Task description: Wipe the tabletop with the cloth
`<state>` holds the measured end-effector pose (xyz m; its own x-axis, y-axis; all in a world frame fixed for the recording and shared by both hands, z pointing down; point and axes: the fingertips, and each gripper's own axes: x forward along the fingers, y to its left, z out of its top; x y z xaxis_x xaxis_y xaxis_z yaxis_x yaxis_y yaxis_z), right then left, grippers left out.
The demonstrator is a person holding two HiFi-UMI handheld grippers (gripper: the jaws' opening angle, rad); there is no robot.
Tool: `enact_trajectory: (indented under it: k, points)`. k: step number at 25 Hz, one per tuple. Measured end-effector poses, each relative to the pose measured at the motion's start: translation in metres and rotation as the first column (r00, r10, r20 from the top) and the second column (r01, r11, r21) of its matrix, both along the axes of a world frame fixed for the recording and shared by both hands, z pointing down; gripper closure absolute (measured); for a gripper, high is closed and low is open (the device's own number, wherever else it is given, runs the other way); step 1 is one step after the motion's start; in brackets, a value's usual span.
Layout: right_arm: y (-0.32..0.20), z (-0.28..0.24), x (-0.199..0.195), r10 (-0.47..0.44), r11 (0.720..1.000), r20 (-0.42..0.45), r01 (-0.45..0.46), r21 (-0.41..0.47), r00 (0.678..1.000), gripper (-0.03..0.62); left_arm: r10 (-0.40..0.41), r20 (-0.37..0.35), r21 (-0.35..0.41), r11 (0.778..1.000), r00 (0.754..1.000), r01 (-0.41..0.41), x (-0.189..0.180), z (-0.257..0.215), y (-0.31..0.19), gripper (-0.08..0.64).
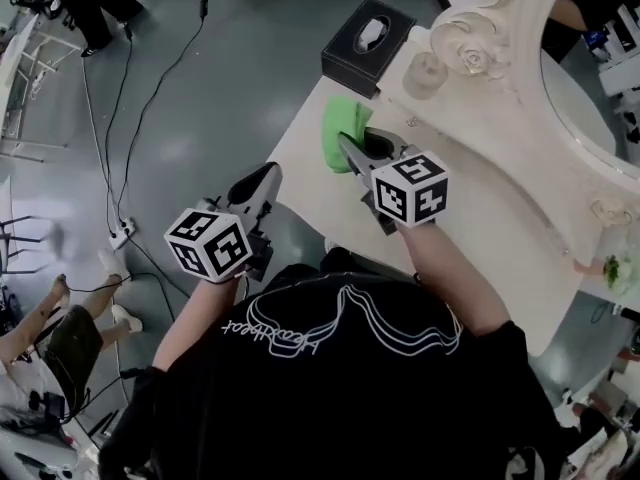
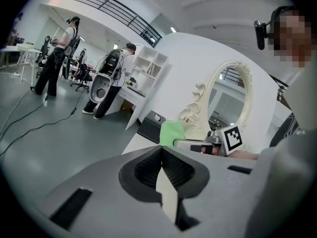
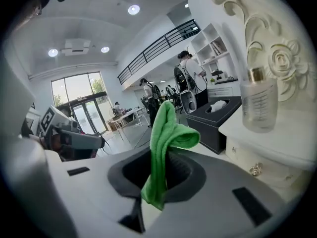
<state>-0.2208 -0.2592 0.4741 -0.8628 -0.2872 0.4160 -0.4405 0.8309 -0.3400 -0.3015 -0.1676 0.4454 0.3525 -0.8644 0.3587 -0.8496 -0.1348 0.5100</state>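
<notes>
Right gripper (image 1: 357, 150): my jaws are clamped on a bright green microfibre cloth (image 1: 343, 131). In the right gripper view the cloth (image 3: 164, 139) is pinched between the two pads. One fold stands up past the tips and a loose tail hangs back behind the grip.

The cloth is at the front edge of the white desk (image 1: 480, 173), by the end corner nearest the black tissue box (image 1: 368, 36). I cannot tell whether the cloth touches the tabletop.

Left gripper (image 1: 260, 190): my jaws are pressed together tip to tip with nothing between them, as the left gripper view (image 2: 161, 151) shows. This gripper is off the desk, over the grey floor (image 1: 200, 98) just beside the front edge, well apart from the cloth.

A clear glass bottle with a gold cap (image 3: 258, 102) stands near the same end corner. It sits just in front of the ornate cream mirror frame (image 1: 497, 30) along the desk's back edge.
</notes>
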Motion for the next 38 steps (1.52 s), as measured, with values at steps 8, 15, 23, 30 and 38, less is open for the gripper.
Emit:
enact_trajectory:
  k: [8,15,23,30,38]
  points:
    - [-0.033,0.044,-0.039,0.04,0.999,-0.089,-0.043,-0.033,0.995,0.538,-0.017,-0.01,-0.056,0.998,1.0,0.016,-0.026,0.02,-0.002,0.557]
    - [-0.048,0.068,-0.06,0.095,0.994,-0.167,-0.104,-0.042,0.981,0.538,0.006,-0.001,-0.116,0.993,1.0,-0.006,-0.052,0.031,-0.001,0.557]
    - [-0.056,0.086,-0.066,0.157,0.987,-0.274,-0.159,0.016,0.949,0.537,0.054,-0.019,-0.139,0.989,0.998,-0.056,-0.073,0.033,-0.01,0.556]
    - [-0.062,0.095,-0.063,0.225,0.974,-0.332,-0.225,0.04,0.916,0.535,0.104,-0.055,-0.162,0.98,0.993,-0.112,-0.083,0.04,-0.018,0.557]
    - [-0.068,0.101,-0.063,0.253,0.967,-0.36,-0.243,0.075,0.898,0.534,0.144,-0.056,-0.15,0.977,0.988,-0.151,-0.093,0.042,-0.03,0.555]
